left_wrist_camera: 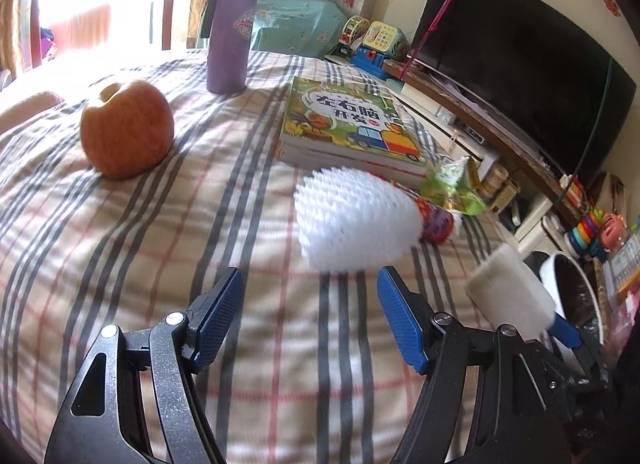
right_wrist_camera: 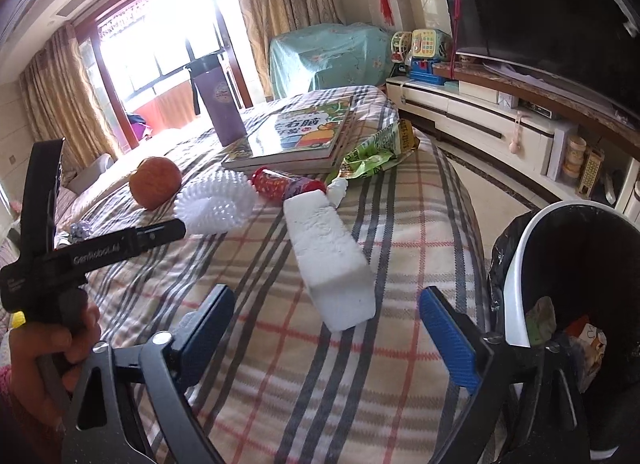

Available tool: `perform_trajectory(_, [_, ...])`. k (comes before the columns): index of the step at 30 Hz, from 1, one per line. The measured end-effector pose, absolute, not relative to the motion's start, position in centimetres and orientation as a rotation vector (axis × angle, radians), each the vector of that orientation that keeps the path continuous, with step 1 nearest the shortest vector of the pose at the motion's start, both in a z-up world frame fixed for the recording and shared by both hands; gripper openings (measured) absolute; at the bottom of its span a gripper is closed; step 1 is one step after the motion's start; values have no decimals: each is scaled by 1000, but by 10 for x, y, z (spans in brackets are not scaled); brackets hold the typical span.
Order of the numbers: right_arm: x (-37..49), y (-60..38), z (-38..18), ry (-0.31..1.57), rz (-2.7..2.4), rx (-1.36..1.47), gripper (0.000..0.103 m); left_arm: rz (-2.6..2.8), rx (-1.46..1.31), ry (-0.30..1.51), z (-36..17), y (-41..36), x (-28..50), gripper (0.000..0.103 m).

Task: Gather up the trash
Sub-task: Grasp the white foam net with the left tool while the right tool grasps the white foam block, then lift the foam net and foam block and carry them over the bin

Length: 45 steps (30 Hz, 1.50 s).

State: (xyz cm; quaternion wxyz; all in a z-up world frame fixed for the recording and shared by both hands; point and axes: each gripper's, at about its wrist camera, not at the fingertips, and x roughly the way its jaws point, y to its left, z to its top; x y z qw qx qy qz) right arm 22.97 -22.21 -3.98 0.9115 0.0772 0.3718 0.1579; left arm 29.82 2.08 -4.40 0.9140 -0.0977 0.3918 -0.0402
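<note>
On the plaid bedspread point(left_wrist_camera: 120, 264) my left gripper point(left_wrist_camera: 310, 284) stands open, nothing between its blue pads. A white foam fruit net point(left_wrist_camera: 352, 219) lies just ahead of it. In the right wrist view my right gripper point(right_wrist_camera: 326, 300) is open around the near end of a white foam block point(right_wrist_camera: 332, 252), with a gap at each pad. A red wrapper point(right_wrist_camera: 280, 183) and a green wrapper point(right_wrist_camera: 372, 155) lie beyond the block, next to the foam net point(right_wrist_camera: 216, 207). A white bin with a black liner point(right_wrist_camera: 516, 264) stands beside the bed on the right and holds some trash.
An apple point(left_wrist_camera: 128, 127), a purple flask point(left_wrist_camera: 230, 27) and a stack of picture books point(left_wrist_camera: 348, 123) also sit on the bed. A person's hand point(right_wrist_camera: 52, 348) holds the left tool. A TV point(left_wrist_camera: 520, 63) on a low cabinet with toys runs along the right.
</note>
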Motion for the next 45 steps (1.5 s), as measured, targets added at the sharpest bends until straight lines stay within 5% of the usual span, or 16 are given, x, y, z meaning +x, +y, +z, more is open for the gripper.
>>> perform_trajectory(2, [233, -222, -42, 778, 326, 161, 77, -78, -194, 804, -47, 21, 305, 68])
perform_trajectory(5, [237, -222, -45, 793, 325, 164, 57, -103, -199, 815, -51, 21, 314, 46])
perform_trajectory(7, [237, -222, -47, 801, 324, 166, 35, -111, -189, 821, -53, 19, 318, 24])
perform_trajectory(9, [236, -224, -46, 795, 323, 173, 33, -122, -179, 831, -55, 16, 319, 9])
perform_trajectory(45, [159, -265, -29, 731, 289, 254, 32, -324, -190, 855, -36, -49, 182, 9])
